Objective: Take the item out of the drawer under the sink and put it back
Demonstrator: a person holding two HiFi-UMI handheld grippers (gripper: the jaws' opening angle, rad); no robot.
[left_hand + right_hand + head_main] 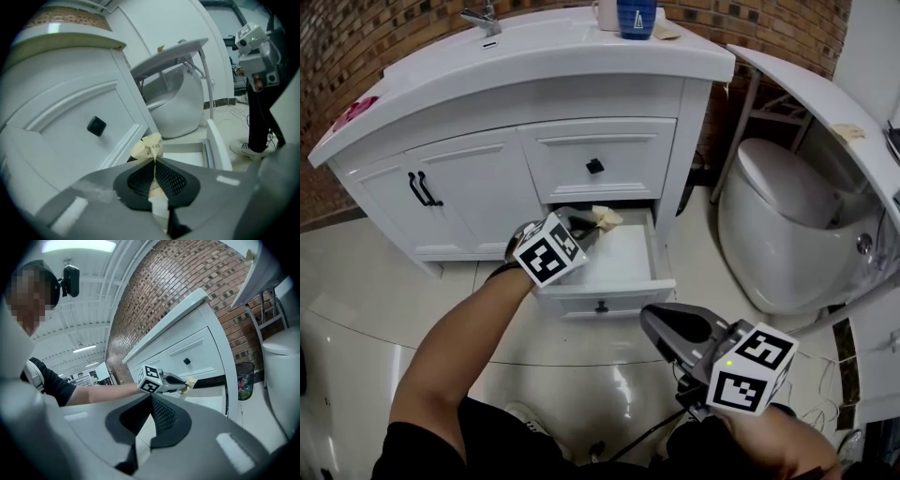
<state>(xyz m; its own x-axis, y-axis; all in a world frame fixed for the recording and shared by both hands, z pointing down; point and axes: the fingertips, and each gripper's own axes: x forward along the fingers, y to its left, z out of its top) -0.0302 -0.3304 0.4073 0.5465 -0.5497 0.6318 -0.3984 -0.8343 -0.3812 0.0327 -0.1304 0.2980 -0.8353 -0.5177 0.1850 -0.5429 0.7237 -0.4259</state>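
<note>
The left gripper (153, 164) clamps a crumpled cream paper (148, 147) just over the open bottom drawer (662, 255), close to the shut upper drawer (619, 155). The right gripper (151, 398), closed on nothing, hangs well apart, near the toilet (783, 225).

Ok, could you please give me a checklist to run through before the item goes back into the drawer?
1. Cream packet pinched between the left gripper fingers: ok.
2. Lower drawer pulled open: ok.
3. Packet held above the drawer opening: ok.
4. Right gripper shut, empty and away from the drawer: ok.
5. Drawer floor under the packet free of other things: cannot tell, the left gripper hides part of it.
</note>
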